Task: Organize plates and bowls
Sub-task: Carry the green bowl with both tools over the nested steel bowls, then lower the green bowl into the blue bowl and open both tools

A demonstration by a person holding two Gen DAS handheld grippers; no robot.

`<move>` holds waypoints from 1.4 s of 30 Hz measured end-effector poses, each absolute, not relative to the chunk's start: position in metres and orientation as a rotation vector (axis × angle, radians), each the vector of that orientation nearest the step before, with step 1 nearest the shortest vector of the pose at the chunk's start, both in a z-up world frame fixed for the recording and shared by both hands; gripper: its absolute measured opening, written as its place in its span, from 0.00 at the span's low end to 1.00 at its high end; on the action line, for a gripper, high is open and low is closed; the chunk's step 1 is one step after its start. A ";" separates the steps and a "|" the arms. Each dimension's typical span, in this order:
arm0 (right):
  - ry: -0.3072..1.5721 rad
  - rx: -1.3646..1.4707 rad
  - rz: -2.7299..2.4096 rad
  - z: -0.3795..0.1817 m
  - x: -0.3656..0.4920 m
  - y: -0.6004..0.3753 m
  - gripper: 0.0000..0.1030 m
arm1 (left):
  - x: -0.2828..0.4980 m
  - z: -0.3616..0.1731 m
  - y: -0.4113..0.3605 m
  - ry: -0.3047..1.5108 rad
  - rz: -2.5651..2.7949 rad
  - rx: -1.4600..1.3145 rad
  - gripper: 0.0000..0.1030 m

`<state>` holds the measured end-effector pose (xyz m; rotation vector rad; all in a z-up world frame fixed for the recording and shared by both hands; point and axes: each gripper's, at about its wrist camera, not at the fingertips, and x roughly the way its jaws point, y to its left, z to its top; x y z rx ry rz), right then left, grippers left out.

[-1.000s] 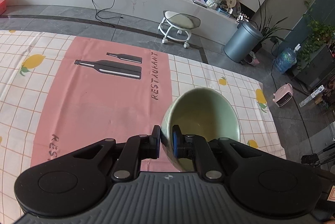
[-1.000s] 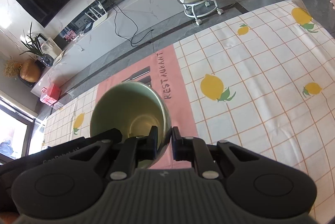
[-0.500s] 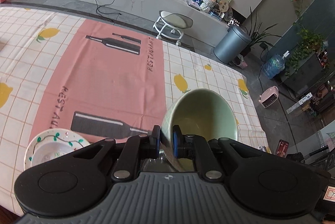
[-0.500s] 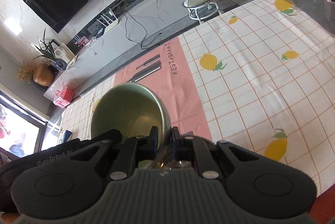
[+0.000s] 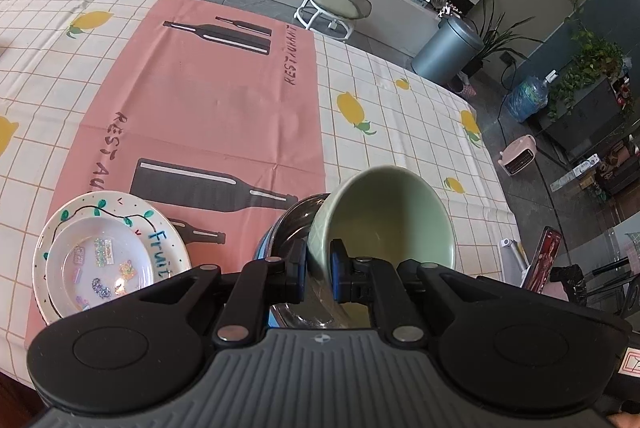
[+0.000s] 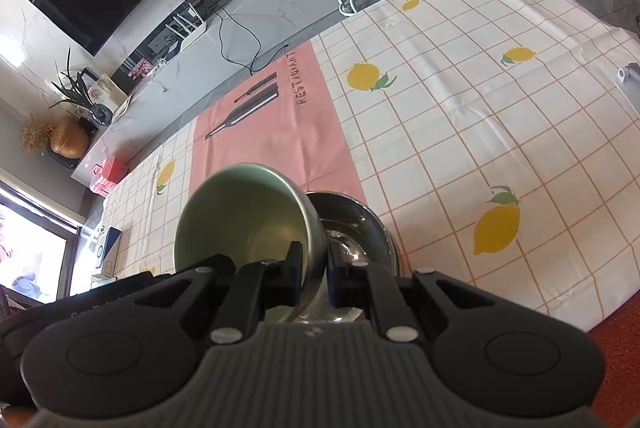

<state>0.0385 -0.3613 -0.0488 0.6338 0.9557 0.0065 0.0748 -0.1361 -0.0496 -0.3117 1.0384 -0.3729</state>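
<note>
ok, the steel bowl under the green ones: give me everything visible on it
The steel bowl is round, shiny and mirror-like inside, with a thin rim and, in the left view, a blue outer band. It sits upright on the tablecloth near the front edge. Most is hidden by the grippers. Whether either tilted green bowl touches it cannot be told.

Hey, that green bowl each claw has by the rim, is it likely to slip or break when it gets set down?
The green bowl looks glazed and rigid, so probably slippery in a thin rim pinch by the left claw. It hangs tilted, so it may swing. Over the steel bowl, a drop could chip it.
</note>
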 end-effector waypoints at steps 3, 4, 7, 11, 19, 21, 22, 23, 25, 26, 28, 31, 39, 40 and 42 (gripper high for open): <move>0.969 0.624 -0.002 -0.054 0.041 -0.362 0.09 | 0.075 -0.055 -0.138 1.064 -0.371 -0.303 0.13; 0.974 0.622 -0.004 -0.056 0.042 -0.362 0.09 | 0.075 -0.056 -0.139 1.073 -0.370 -0.298 0.13; 0.997 0.613 -0.001 -0.061 0.043 -0.362 0.09 | 0.075 -0.061 -0.139 1.101 -0.373 -0.292 0.13; 1.023 0.612 -0.006 -0.066 0.043 -0.364 0.09 | 0.076 -0.066 -0.141 1.120 -0.374 -0.296 0.14; 1.067 0.539 0.005 -0.076 0.052 -0.356 0.07 | 0.079 -0.072 -0.142 1.147 -0.356 -0.266 0.14; 1.067 0.511 0.005 -0.076 0.054 -0.354 0.06 | 0.079 -0.072 -0.143 1.150 -0.358 -0.255 0.14; 1.067 0.501 0.005 -0.076 0.055 -0.353 0.06 | 0.079 -0.072 -0.144 1.151 -0.357 -0.249 0.14; 1.068 0.493 0.005 -0.076 0.055 -0.353 0.06 | 0.079 -0.072 -0.145 1.153 -0.356 -0.242 0.14; 1.071 0.458 0.007 -0.075 0.057 -0.350 0.06 | 0.079 -0.071 -0.146 1.154 -0.357 -0.228 0.14; 1.072 0.430 0.009 -0.074 0.058 -0.347 0.06 | 0.079 -0.070 -0.146 1.154 -0.357 -0.228 0.15; 1.074 0.380 0.016 -0.073 0.060 -0.342 0.06 | 0.080 -0.069 -0.144 1.156 -0.360 -0.239 0.20; 1.079 0.325 0.024 -0.073 0.062 -0.338 0.06 | 0.080 -0.066 -0.142 1.158 -0.361 -0.247 0.23; 1.086 0.247 0.033 -0.075 0.067 -0.330 0.07 | 0.080 -0.057 -0.138 1.141 -0.357 -0.255 0.25; 1.090 0.246 0.037 -0.076 0.067 -0.330 0.07 | 0.081 -0.057 -0.138 1.140 -0.358 -0.255 0.25; 1.094 0.249 0.041 -0.077 0.067 -0.330 0.07 | 0.081 -0.056 -0.136 1.140 -0.361 -0.260 0.25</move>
